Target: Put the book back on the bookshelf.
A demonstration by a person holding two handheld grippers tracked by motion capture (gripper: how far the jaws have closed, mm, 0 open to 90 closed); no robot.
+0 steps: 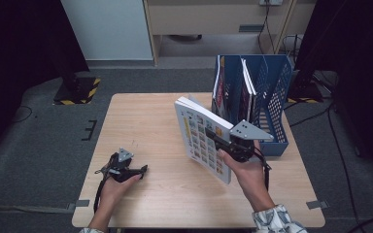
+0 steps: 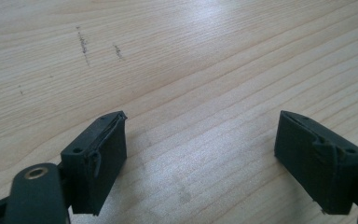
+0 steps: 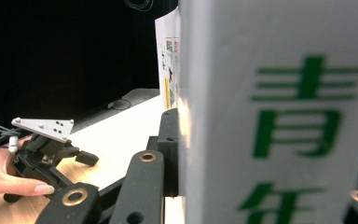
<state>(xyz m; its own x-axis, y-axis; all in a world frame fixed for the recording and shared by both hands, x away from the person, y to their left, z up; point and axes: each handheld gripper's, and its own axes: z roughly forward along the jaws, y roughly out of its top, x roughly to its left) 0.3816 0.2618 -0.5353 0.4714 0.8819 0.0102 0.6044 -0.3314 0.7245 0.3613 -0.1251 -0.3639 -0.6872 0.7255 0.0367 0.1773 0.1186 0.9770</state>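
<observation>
Two sets of tongs are under my hands at one pale wooden worktop, which stands on grey carpet. At its far right edge I see the blue perforated plastic file rack, with several magazines standing upright in its compartments.

Next in size is the white book with a grid of small colourful pictures on its cover. It is lifted off the worktop, tilted, just in front of the rack and left of it. In the right gripper view its white spine with green printed characters sits hard against my black jaw, so the right tongs are closed on the book, gripping it near its right edge. The grey three-cornered plate rides on top of them, and the right hand comes up from a patterned sleeve.

The left tongs are low at the near left of the worktop, well apart from the book, held by the left hand. In the left gripper view their two black jaws stand wide apart with nothing between them but bare wood grain and a few dark scuff marks.
</observation>
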